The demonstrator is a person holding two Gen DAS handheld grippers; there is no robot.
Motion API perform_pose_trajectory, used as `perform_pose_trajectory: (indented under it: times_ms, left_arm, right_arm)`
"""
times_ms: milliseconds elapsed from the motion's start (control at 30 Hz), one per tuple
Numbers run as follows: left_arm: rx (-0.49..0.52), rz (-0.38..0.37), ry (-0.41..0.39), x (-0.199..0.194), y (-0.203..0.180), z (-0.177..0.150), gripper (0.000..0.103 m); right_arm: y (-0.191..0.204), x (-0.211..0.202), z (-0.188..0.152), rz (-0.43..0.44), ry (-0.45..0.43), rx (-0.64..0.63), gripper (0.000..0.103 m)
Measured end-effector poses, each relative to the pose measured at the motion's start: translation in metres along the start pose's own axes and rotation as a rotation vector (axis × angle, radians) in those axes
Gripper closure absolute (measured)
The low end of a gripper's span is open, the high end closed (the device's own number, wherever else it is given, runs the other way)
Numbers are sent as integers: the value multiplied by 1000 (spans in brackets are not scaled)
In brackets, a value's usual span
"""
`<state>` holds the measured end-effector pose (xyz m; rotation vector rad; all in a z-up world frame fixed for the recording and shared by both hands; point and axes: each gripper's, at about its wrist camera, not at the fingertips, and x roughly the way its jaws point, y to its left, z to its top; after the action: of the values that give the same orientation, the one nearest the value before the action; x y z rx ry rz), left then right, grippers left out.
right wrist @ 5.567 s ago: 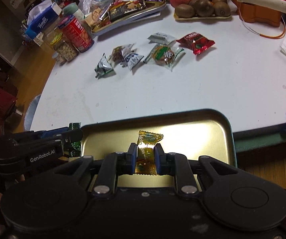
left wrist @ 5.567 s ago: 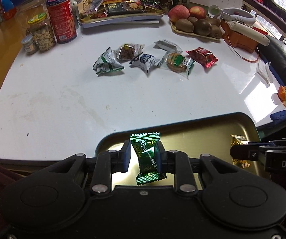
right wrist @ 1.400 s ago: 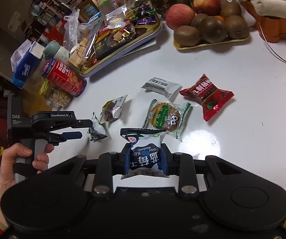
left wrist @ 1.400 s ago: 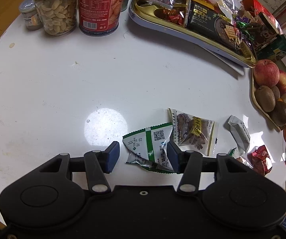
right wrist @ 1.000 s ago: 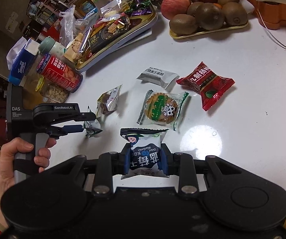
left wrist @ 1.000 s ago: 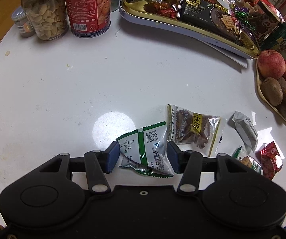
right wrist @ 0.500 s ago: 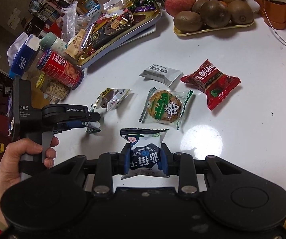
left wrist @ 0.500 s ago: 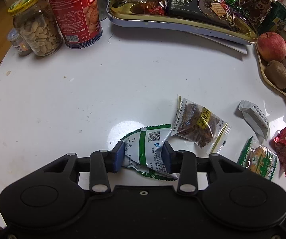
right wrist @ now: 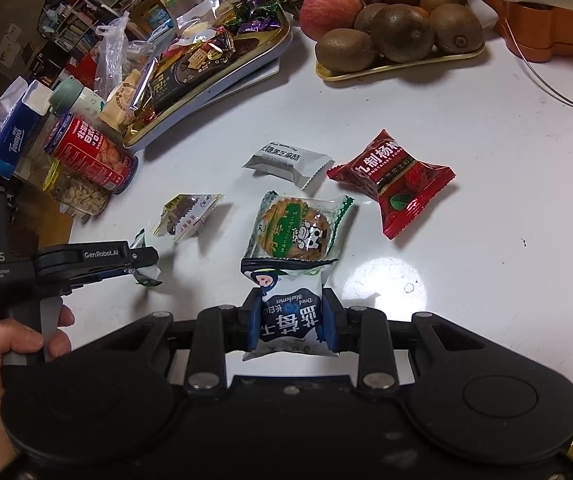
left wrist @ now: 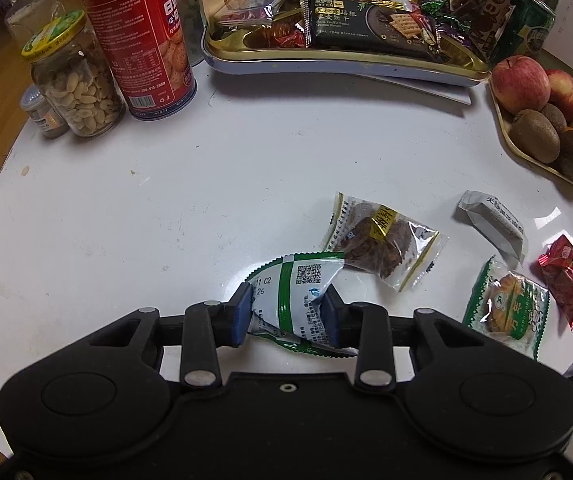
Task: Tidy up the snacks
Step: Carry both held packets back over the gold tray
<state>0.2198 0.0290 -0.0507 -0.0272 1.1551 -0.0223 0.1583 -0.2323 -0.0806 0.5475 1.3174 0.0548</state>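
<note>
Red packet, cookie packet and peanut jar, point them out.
Red packet (right wrist: 392, 178), right wrist view, middle of its face.
Cookie packet (right wrist: 296, 228), right wrist view, on the cookie.
Peanut jar (left wrist: 76, 84), left wrist view, glass body.

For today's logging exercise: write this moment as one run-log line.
left claw: shut on green-white packet | right claw: shut on blueberry packet | four snacks loose

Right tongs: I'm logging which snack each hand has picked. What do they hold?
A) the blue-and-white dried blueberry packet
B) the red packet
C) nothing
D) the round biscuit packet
A: the right tongs are shut on the blueberry packet, while the red packet and biscuit packet lie loose on the table.
</note>
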Motion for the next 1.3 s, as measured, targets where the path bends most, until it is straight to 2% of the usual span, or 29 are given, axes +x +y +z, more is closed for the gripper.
perform_pose_trajectory:
  times_ms: [400, 800, 1300]
  left_arm:
    - [76, 15, -67, -25, -8, -20, 59]
    - [77, 15, -103, -44, -5, -29, 59]
    - [61, 7, -98, -53, 1, -55, 59]
  right_arm:
    - [1, 0, 1, -13, -12, -14, 71]
    - [1, -3, -3, -21, -15, -21, 71]
    - [5, -15, -12, -33, -45, -68, 71]
